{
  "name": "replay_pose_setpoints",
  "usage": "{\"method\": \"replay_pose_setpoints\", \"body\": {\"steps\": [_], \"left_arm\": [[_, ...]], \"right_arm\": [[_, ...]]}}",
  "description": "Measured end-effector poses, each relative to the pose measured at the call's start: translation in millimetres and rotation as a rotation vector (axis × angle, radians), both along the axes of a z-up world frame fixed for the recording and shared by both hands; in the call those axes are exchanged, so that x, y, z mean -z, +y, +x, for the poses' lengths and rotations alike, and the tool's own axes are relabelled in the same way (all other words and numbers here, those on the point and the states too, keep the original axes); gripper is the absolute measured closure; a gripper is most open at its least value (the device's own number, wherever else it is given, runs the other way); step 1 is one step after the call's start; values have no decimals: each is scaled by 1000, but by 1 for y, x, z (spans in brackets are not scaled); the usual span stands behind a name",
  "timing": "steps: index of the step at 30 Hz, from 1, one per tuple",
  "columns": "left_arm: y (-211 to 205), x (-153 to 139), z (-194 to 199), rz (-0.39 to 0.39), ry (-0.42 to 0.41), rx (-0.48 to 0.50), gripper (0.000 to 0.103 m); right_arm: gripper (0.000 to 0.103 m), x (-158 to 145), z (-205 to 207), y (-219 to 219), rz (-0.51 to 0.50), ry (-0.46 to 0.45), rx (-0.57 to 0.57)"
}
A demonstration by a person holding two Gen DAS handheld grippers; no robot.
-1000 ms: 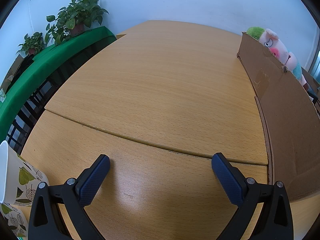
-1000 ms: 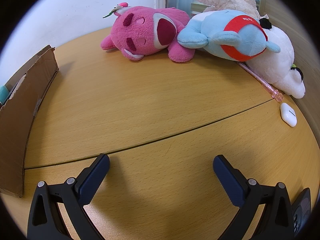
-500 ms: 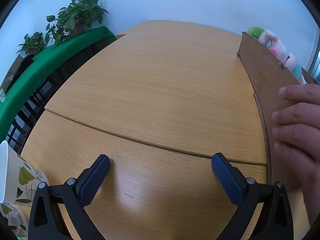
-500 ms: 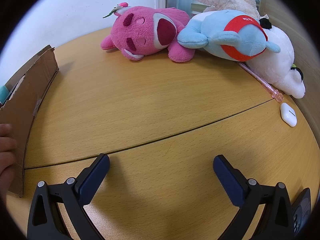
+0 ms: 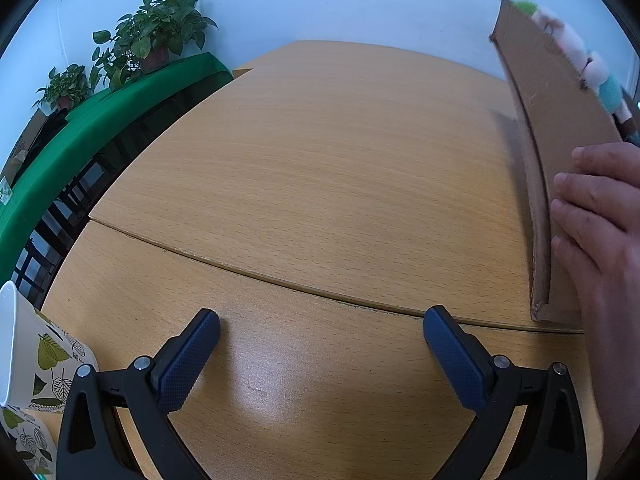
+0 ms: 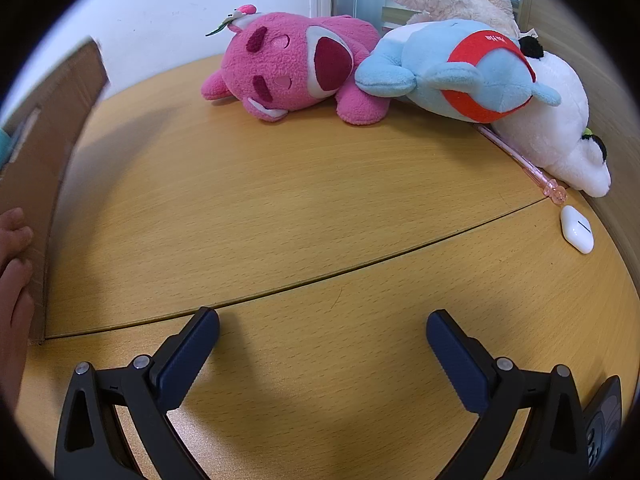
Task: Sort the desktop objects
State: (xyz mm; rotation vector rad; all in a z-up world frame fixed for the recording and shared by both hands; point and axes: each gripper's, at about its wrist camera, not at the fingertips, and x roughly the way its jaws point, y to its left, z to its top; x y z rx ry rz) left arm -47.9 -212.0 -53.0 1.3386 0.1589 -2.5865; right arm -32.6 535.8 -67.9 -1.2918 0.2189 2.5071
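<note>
Leaf-print paper cup (image 5: 44, 364) at far left of the wooden table (image 5: 320, 184). Left gripper (image 5: 320, 340) low over bare wood, jaws spread wide, nothing between them. Brown cardboard box (image 5: 560, 120), plain and scuffed (far end motion-blurred), between the two grippers, a bare hand (image 5: 600, 232) flat against its side. Right gripper (image 6: 322, 338) equally wide and empty. Beyond, against the wall: pink plush (image 6: 296, 68), blue plush with red band (image 6: 468, 74), white plush (image 6: 560, 132). Pink pen (image 6: 524, 164) and white earbud case (image 6: 577, 229) at far right.
</note>
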Motion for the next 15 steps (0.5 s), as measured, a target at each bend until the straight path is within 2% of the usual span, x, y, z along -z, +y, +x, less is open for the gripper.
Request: {"method": "replay_pose_setpoints", "body": {"steps": [15], "left_arm": [[0, -1, 1, 0, 0, 0, 0]], "right_arm": [[0, 0, -1, 0, -1, 0, 1]]}}
